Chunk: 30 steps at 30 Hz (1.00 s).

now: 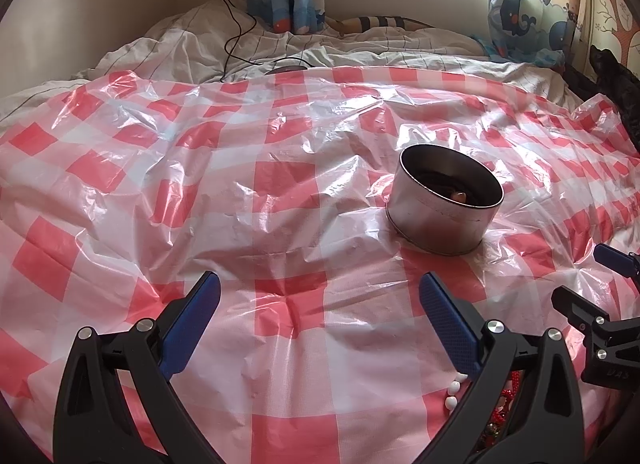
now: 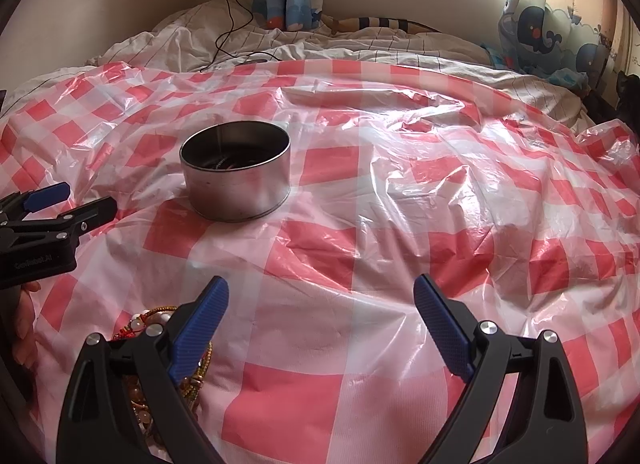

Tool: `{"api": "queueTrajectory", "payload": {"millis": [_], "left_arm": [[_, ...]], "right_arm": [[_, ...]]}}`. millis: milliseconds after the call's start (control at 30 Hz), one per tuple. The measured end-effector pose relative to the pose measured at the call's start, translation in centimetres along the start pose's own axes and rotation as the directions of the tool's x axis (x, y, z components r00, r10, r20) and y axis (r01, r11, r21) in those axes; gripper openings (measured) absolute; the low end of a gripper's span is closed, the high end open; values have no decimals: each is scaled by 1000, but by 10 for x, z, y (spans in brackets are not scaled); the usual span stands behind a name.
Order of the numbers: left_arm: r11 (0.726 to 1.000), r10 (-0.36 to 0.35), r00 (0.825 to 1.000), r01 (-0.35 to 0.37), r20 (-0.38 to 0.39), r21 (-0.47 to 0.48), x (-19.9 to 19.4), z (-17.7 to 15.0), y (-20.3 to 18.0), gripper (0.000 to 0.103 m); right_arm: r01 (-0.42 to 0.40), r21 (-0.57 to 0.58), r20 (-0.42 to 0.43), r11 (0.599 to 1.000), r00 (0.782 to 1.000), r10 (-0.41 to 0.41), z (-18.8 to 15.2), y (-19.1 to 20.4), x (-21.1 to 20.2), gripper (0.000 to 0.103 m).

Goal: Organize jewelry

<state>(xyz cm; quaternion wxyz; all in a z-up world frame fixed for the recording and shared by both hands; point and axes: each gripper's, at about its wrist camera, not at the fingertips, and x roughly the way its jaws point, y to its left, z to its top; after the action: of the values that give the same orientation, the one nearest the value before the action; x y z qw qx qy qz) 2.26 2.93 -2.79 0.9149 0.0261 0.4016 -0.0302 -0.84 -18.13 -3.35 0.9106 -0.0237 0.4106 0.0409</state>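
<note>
A red-checked plastic sheet (image 1: 280, 192) covers the bed. The round metal tin (image 2: 236, 172) sits at eleven o'clock of the right gripper (image 2: 321, 300); the bead jewelry pile (image 2: 192, 376) lies at seven. The left gripper (image 1: 320, 296) and the right one both gape, empty.

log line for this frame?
left gripper: open, empty | right gripper: open, empty | jewelry pile: on sheet | tin: upright

Glossy, crinkled plastic sheet (image 1: 280, 192) in red check; brushed, dull-shining metal tin (image 1: 444, 204); matt rumpled cloth bedding (image 1: 192, 32) at upper left.
</note>
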Motion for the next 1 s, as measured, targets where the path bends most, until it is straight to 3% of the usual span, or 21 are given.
{"api": "queueTrajectory", "payload": {"millis": [133, 433, 600, 667, 800, 1000], "left_arm": [[1000, -1, 1000, 1, 1, 2, 0, 0, -1, 96], [1000, -16, 1000, 16, -1, -10, -3, 1, -2, 96], [998, -56, 998, 56, -24, 18, -6, -2, -6, 96], [998, -59, 998, 59, -25, 27, -6, -3, -8, 96], [998, -61, 998, 61, -33, 21, -6, -4, -6, 96], [997, -78, 996, 78, -39, 0, -7, -2, 0, 96]], "right_arm": [[-11, -6, 7, 1000, 1000, 11, 0, 1, -4, 90], [-116, -114, 46, 987, 991, 122, -9, 14, -36, 90], [-137, -162, 17, 977, 990, 141, -17, 19, -35, 89], [-159, -161, -2, 974, 987, 160, -20, 19, -31, 80], [-192, -155, -59, 969, 981, 185, -21, 24, -19, 46], [-214, -192, -114, 958, 974, 194, -26, 39, -5, 43]]}}
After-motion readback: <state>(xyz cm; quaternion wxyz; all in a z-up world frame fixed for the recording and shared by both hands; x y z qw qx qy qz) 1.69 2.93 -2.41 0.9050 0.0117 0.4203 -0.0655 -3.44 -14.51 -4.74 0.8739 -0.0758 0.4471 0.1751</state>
